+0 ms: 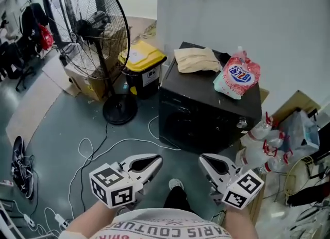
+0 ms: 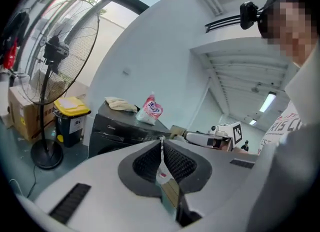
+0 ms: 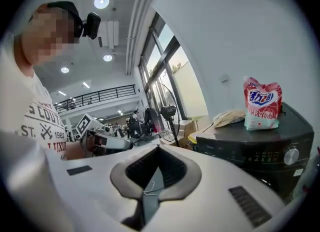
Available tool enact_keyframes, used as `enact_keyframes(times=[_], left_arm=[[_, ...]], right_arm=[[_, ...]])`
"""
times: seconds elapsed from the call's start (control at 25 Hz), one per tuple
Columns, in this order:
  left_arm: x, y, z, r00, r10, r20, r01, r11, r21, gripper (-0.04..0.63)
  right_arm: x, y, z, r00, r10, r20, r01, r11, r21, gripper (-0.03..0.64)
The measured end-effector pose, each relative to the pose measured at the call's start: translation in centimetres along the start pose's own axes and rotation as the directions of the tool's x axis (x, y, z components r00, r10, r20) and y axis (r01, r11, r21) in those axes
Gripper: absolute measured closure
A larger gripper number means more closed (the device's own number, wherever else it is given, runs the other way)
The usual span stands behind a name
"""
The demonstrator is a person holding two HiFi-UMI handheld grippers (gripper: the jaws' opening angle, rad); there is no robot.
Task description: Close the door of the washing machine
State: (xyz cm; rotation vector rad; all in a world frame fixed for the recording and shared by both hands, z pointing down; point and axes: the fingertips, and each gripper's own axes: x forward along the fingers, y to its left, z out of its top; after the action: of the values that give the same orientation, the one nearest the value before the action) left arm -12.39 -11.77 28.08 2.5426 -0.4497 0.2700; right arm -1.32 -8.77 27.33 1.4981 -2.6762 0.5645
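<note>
Washing machine [image 1: 206, 114]: a black, boxy unit against the white wall, ahead of you and slightly to your right, with its dark front panel facing you. A red and white detergent bag [image 1: 237, 75] and a crumpled tan cloth [image 1: 197, 59] sit on its top. The front is so dark that its door cannot be made out, nor whether it hangs open or ajar.

Your left gripper [image 1: 154, 160] and right gripper [image 1: 206, 159] are both held low, close to your body and well apart from the machine. Each has its jaws pressed together with nothing between them.

The step in hand looks like the approach. You will probably need to move in and lower your head until the door edge is plain to see. A pushing job likely needs no grasp, so keeping the jaws together and using the flat outer side of one gripper seems sensible. The right gripper is nearer the machine's front. Pressing near the door's free edge, away from the hinge, should swing it with least effort; push steadily until it latches.

Loose white cables [image 1: 93, 150] trail on the floor to your left, and plastic bottles [image 1: 258, 145] crowd the machine's right side, so step carefully.
</note>
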Motion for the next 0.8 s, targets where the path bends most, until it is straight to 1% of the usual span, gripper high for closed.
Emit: enact_keyframes(times=[0.2,0.36,0.6,0.8], left_arm=[[-2.0,-2.7,0.3,0.998,-0.061,0.011,0.060,0.996,0.062,0.557],[-1.7,-3.6,0.0,0.995,-0.099,0.010,0.099,0.993,0.061,0.557],[-1.0,-4.6,-0.4,0.992,-0.128,0.011,0.127,0.990,0.069,0.557],[-0.5,-5.4,-0.2,0.992,-0.128,0.001,0.127,0.987,0.098,0.557]], right_arm=[[-2.3,2.5,0.0,0.998,-0.045,0.040,0.045,0.999,-0.002,0.597],[-3.3,3.0,0.1,0.996,-0.080,0.048,0.081,0.996,-0.028,0.597],[-4.2,3.3,0.0,0.995,-0.085,0.053,0.087,0.996,-0.033,0.597],[-4.6,3.4,0.2,0.996,-0.073,0.048,0.075,0.996,-0.041,0.597]])
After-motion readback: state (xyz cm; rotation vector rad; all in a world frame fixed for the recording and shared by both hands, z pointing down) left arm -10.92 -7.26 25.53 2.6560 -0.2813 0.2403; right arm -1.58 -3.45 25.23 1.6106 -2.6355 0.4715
